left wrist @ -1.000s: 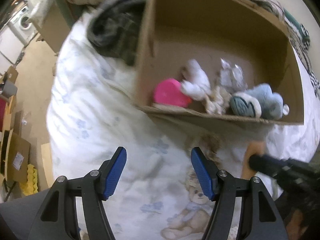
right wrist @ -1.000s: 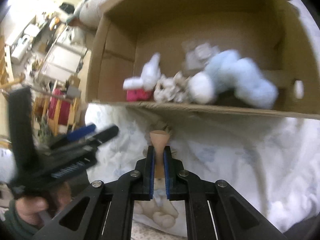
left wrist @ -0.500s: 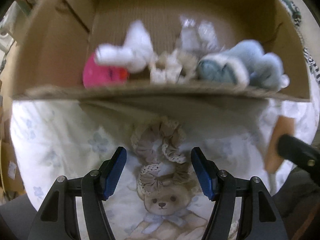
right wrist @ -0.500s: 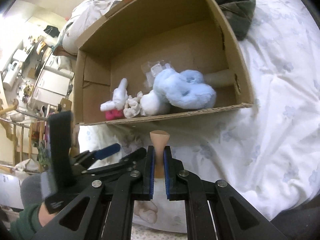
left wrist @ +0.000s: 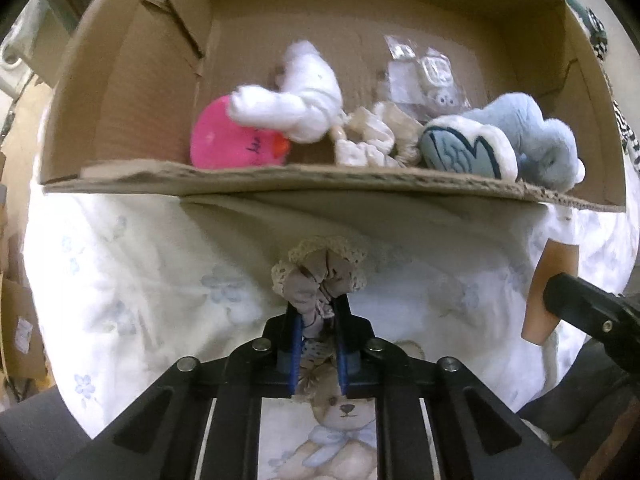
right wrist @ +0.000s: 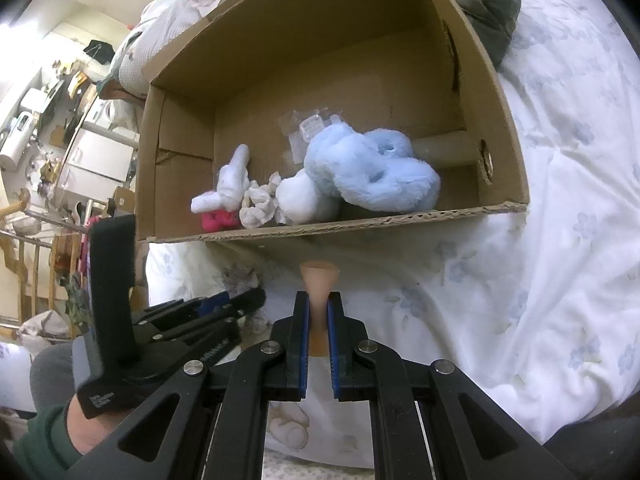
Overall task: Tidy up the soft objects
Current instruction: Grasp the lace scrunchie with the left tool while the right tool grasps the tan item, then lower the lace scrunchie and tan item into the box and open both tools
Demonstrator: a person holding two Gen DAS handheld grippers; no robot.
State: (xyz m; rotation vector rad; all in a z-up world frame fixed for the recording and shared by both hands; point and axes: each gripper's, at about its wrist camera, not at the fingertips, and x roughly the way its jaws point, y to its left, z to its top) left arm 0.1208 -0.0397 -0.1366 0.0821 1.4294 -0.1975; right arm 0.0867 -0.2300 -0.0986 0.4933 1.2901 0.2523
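Note:
My left gripper [left wrist: 318, 312] is shut on a beige lace-edged scrunchie [left wrist: 320, 270] just above the bed sheet, in front of the cardboard box [left wrist: 280, 178]. My right gripper [right wrist: 319, 304] is shut on a tan soft sponge [right wrist: 319, 280], held before the box [right wrist: 400, 216]. The sponge also shows at the right of the left wrist view [left wrist: 550, 292]. In the box lie a pink toy [left wrist: 228, 140], a white plush [left wrist: 296, 98], a cream scrunchie [left wrist: 372, 140] and a blue plush [left wrist: 520, 136].
The white floral bed sheet [right wrist: 560, 240] surrounds the box. Dark clothing [right wrist: 488, 8] lies behind the box. A clear plastic packet [left wrist: 424, 68] lies at the box's back. The left gripper [right wrist: 192, 320] shows at the lower left of the right wrist view. Room furniture stands far left.
My left gripper swung toward the box, came over the beige scrunchie and closed on it. My right gripper kept hold of the sponge and pulled back from the box.

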